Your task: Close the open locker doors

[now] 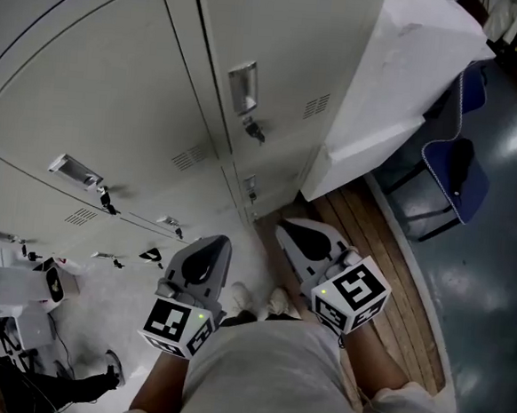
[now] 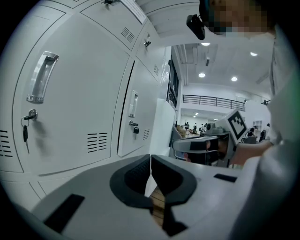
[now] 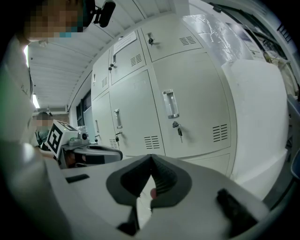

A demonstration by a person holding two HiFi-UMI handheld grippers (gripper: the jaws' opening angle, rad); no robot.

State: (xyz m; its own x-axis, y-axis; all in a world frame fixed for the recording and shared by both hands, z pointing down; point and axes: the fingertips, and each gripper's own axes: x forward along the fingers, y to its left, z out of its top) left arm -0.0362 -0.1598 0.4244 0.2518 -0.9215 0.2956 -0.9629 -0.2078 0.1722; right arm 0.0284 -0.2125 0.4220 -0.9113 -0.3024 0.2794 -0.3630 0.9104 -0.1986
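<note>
Low before the locker doors (image 1: 98, 99), both claws are held above the person's shoes (image 1: 238, 295). Left claw (image 1: 219, 242): jaws pressed together, nothing between them. Right claw (image 1: 289, 231): the same, closed and empty. Every door in view is seen flush and shut, with keys (image 1: 254, 131) hanging in the locks.

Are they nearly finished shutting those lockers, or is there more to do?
Done, it seems: every locker door in view sits flush, with a key hanging in its lock. In hand: nothing. The left gripper and right gripper are both shut, empty and touching no door. Left: no open door shows, though any lockers outside these views cannot be judged.
</note>
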